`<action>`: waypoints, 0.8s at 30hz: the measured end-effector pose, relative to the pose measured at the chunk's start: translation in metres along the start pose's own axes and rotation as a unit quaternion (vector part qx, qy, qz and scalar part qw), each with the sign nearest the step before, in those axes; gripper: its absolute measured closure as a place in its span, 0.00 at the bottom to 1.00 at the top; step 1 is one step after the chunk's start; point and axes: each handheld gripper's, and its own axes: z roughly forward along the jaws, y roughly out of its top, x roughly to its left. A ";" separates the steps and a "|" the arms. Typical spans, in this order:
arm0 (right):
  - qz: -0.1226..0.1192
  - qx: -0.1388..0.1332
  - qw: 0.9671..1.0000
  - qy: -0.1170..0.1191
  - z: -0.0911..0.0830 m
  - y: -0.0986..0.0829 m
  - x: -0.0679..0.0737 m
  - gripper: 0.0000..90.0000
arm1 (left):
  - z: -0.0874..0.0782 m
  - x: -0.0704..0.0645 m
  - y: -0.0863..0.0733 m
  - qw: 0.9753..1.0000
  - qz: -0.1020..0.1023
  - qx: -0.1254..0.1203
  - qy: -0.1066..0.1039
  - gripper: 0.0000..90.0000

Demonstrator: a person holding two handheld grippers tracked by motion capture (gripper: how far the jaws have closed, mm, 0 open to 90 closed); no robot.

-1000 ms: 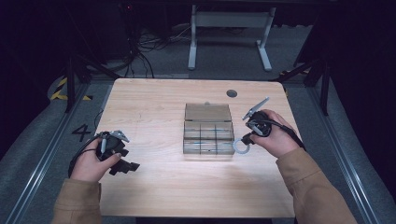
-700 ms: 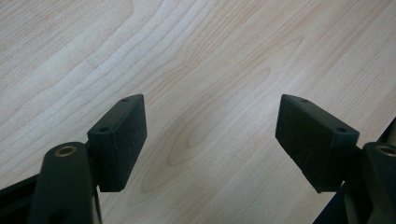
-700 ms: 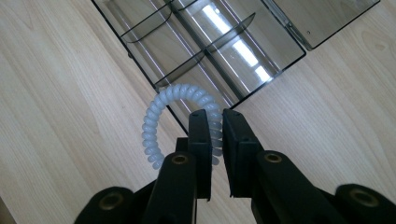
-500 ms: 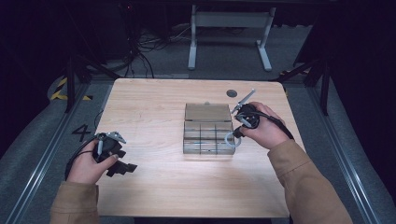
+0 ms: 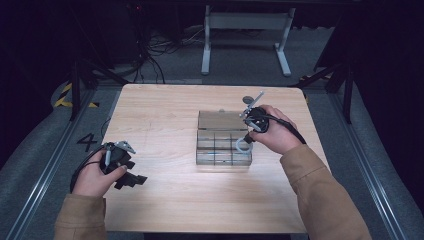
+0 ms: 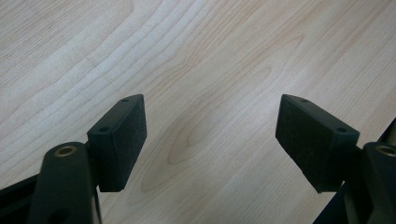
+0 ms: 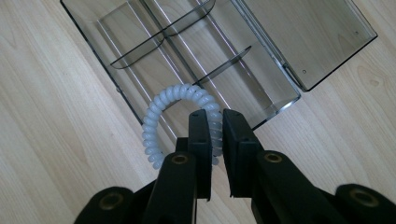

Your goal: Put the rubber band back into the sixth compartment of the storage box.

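Since a second ago the right gripper [image 5: 248,136] has carried the coil [image 7: 173,122] from the table's right side to the box's [image 5: 223,141] right edge, so a drop into a compartment looks close. Its view shows jaws pinching the coil; at the table's left edge, the left gripper [image 6: 211,140] idles wide open.

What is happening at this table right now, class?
A person works with two hand-held grippers. The right gripper has its fingers shut on a white coiled hair tie, holding it over the corner of a clear compartment box whose lid lies open. The left gripper rests near the table's left edge, fingers wide open, nothing between them. The box's compartments look empty.
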 end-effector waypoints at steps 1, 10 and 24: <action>-0.001 0.002 1.000 0.000 0.001 0.001 -0.001 0.92 | 0.000 0.000 0.000 1.000 0.000 0.000 0.000 0.29; -0.007 0.009 1.000 -0.003 0.011 0.006 -0.001 0.92 | 0.001 0.000 0.000 1.000 -0.001 0.000 -0.001 0.29; -0.020 0.034 0.999 -0.012 0.026 0.009 0.002 0.92 | 0.000 0.000 0.000 1.000 0.000 -0.001 -0.002 0.29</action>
